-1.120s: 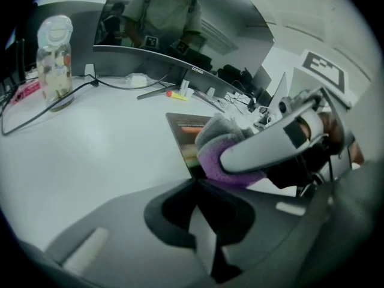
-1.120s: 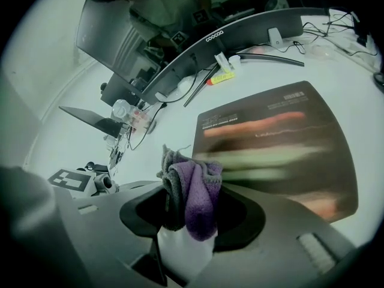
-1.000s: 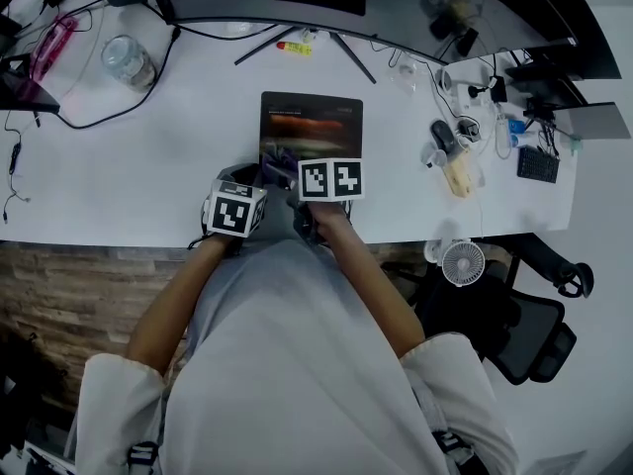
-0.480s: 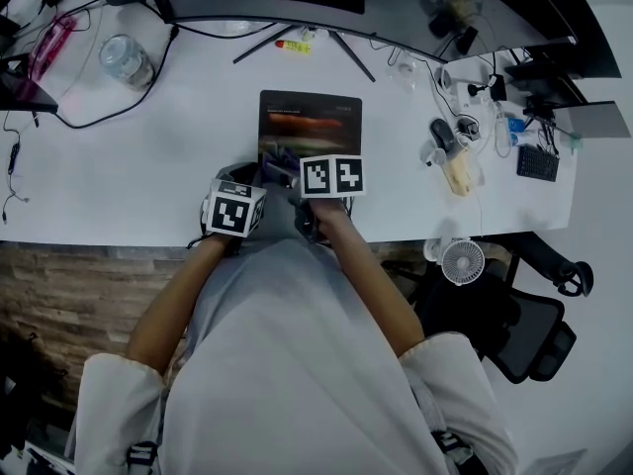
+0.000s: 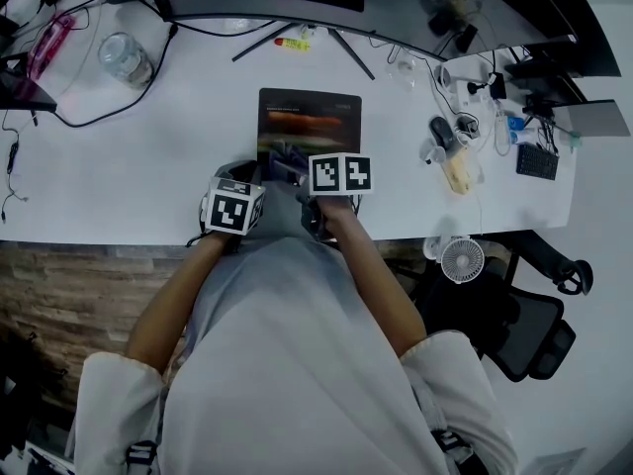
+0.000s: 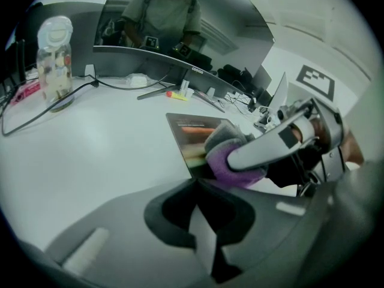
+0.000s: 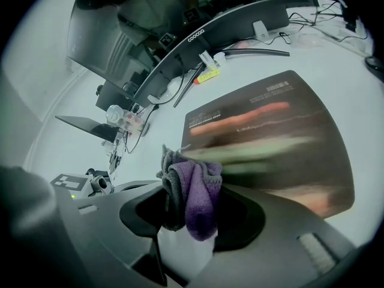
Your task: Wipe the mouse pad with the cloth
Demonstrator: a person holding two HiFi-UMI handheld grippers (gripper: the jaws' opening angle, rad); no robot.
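Hiding mouse pad's [image 5: 310, 117] near edge: cloth [image 7: 192, 191]

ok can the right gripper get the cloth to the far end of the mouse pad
Probably yes: right gripper holds the cloth at the mouse pad's near edge, the rest lies bare, and the left gripper sits at one near corner.
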